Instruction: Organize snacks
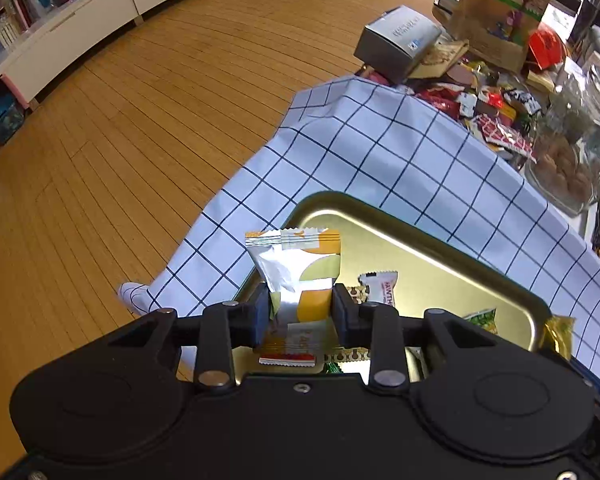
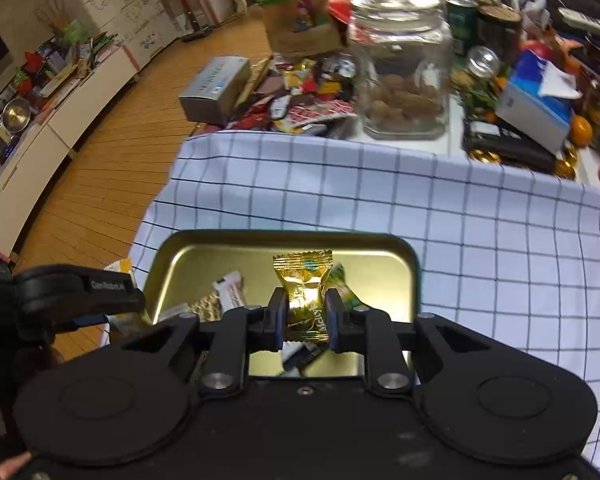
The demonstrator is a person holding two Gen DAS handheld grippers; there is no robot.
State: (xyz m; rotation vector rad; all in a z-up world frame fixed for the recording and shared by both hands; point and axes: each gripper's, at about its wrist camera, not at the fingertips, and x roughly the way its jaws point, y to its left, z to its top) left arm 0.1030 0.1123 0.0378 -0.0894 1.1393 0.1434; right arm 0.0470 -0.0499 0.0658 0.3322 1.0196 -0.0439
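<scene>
White-and-orange snack packet [image 1: 296,276] stands upright, pinched at its lower half, over the gold tin tray's [image 1: 440,248] left end. Shiny gold candy wrapper [image 2: 305,296] is upright too, clamped mid-body above the same tray, where a few small wrapped snacks [image 2: 230,292] lie loose.

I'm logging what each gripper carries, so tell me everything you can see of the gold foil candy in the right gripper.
The gold foil candy is a small, shiny, crinkled pillow-style wrapper with a serrated top edge, a green round mark near the top and dark lettering lower down. It stands upright, pinched at its middle by the right gripper, whose pads touch both sides. It hangs over the gold-coloured metal tray, apparently above the other wrapped snacks there.
</scene>
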